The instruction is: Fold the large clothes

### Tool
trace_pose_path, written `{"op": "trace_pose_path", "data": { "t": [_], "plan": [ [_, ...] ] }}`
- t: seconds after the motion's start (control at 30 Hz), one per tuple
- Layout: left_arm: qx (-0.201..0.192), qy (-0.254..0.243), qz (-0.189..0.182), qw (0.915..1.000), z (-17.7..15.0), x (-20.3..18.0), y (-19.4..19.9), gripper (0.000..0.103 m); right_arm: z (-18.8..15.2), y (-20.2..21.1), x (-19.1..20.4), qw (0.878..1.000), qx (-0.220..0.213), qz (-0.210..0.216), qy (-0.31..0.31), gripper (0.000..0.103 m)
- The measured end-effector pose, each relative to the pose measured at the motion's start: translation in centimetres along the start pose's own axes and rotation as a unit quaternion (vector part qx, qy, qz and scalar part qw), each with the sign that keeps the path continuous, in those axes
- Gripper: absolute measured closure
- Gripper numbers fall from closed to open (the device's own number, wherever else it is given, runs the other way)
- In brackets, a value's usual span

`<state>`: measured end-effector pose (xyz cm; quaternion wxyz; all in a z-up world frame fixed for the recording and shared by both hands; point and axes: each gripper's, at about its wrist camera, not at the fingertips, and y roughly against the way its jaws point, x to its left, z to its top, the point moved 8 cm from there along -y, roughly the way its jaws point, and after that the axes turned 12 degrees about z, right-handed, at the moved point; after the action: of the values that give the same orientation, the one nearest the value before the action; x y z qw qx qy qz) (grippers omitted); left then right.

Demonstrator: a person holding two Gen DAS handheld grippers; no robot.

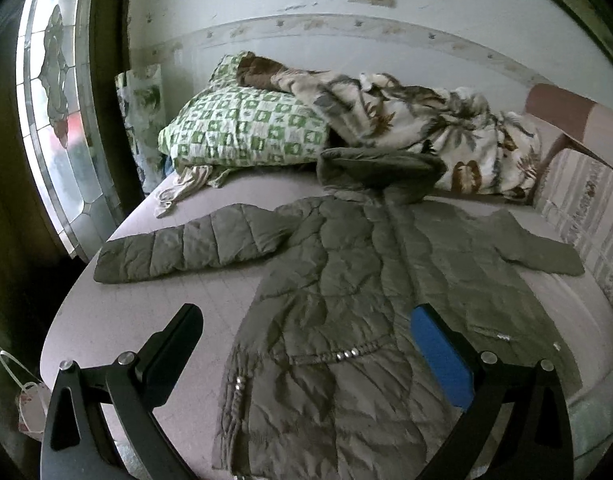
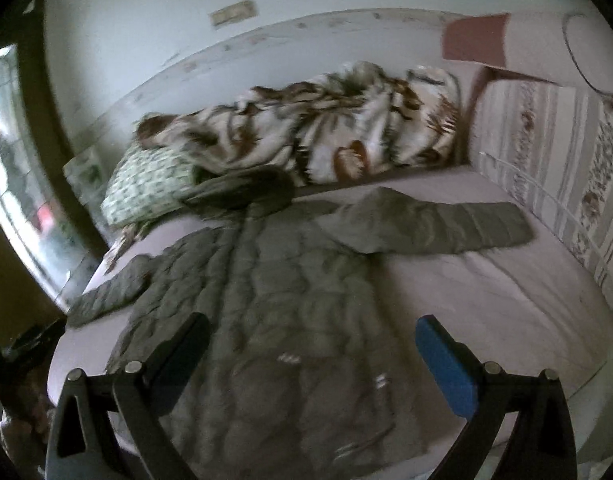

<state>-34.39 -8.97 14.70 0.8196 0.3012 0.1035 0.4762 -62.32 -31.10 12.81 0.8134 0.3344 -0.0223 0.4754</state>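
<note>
With my left gripper (image 1: 306, 336) and right gripper (image 2: 312, 344) both spread wide and empty above the olive quilted coat (image 1: 358, 280) lying flat on the bed (image 1: 106, 320), I judge its slippery padding may slide or bunch when folded.

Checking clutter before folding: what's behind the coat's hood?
Behind the hood lie a green checked pillow and a leaf-print blanket, against the wall. Whether the hood touches them, or hides anything, cannot be seen.
</note>
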Motion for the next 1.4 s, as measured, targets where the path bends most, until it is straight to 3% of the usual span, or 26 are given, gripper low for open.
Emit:
{"op": "trace_pose_path", "data": {
  "t": [0.13,0.37,1.4],
  "plan": [
    [0.004,0.006,-0.020,0.9998,-1.2,0.0,1.5,0.000,-1.7,0.3,3.6,1.000,0.014,0.017,0.022,0.000],
    [0.004,-0.004,-0.011,0.9999,-2.8,0.1,2.6,0.000,-3.7,0.6,5.4,0.999,0.024,0.002,0.046,0.000],
    [0.002,-0.019,-0.006,0.9998,-3.9,-0.1,4.2,0.000,-5.7,0.0,5.7,0.998,0.048,-0.008,0.051,0.000]
  ]
}}
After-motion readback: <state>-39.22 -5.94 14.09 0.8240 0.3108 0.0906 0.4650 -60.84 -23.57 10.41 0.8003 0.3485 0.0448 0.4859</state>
